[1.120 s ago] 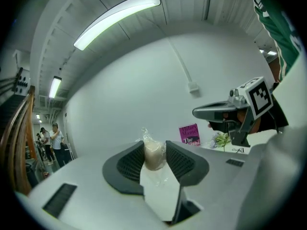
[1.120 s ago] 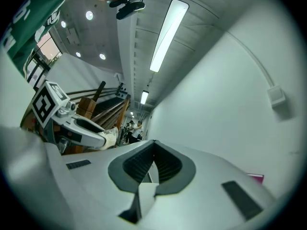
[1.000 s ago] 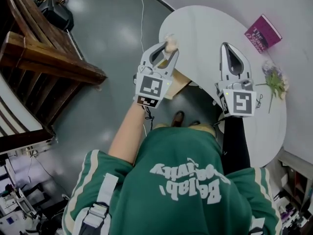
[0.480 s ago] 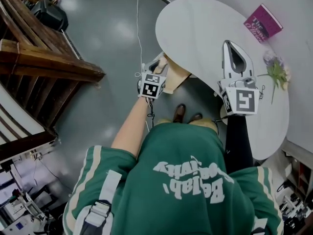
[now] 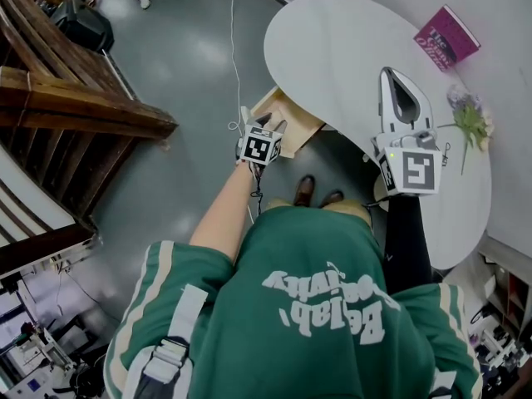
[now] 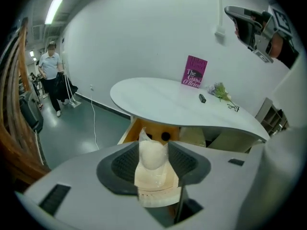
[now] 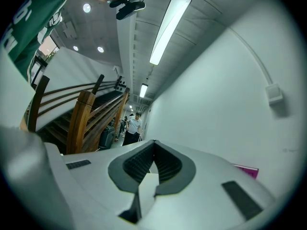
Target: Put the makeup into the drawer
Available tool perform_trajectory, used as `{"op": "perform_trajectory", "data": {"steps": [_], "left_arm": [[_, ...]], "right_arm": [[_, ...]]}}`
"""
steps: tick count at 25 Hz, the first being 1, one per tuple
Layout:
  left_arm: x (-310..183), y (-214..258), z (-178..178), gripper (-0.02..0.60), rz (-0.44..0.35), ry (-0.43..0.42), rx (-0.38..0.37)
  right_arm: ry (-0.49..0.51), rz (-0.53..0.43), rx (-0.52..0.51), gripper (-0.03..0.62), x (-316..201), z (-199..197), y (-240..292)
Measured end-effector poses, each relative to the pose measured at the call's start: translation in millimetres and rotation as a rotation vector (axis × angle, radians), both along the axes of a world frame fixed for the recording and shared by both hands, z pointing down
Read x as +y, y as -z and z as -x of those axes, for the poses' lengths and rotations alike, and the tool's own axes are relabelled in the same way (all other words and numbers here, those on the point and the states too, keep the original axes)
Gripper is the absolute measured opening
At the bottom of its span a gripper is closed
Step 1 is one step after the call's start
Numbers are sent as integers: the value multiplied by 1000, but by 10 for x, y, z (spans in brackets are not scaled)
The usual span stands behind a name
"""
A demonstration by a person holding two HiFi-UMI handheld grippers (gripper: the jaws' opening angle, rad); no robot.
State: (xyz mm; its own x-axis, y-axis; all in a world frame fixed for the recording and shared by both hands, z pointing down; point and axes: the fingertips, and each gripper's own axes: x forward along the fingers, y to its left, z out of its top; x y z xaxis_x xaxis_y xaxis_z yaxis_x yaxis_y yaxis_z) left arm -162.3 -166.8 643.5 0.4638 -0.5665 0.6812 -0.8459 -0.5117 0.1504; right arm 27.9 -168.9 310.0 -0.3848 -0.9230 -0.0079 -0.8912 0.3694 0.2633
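Makeup (image 6: pixel 152 157), a cream puff in a crinkled clear wrapper, sits pinched between my left claw's (image 5: pixel 268 125) ribbed pads, though the jaws have just been opening. In the head view it is too small to make out. That hand tilts down over the open wooden drawer (image 5: pixel 293 116), half hidden beneath the white oval bench (image 5: pixel 332 48). My right claw (image 5: pixel 389 77) hangs level above the bench, pressed together.

drawer (image 5: pixel 291 116) half under the table (image 5: pixel 349 48) so its far end's hidden, makeup (image 6: pixel 152 158) lost behind the left gripper (image 5: pixel 266 125) in the head view, small dark thing (image 6: pixel 202 98) on the table way too tiny to tell, right gripper (image 6: pixel 237 18) cut off by the left gripper view's edge
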Motion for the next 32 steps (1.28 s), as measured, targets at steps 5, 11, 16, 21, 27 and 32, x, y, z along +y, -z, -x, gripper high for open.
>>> {"op": "perform_trajectory", "data": {"steps": [5, 11, 16, 21, 27, 32], "left_arm": [[-11, -20, 6, 273, -9, 8, 7], [18, -44, -6, 272, -2, 5, 5], [-56, 126, -74, 272, -52, -8, 2], [-320, 981, -301, 273, -261, -47, 63], [-521, 2412, -541, 272, -583, -115, 109], [-465, 3384, -616, 272, -804, -119, 163]], "right_arm": [[3, 6, 9, 9, 5, -1, -14], [-5, 3, 8, 9, 19, -35, -9], [-16, 4, 3, 9, 15, -76, -34], [-41, -2, -11, 9, 16, -160, -27], [-54, -13, -30, 9, 14, -183, 12], [-71, -34, -29, 9, 38, -210, 84]]}}
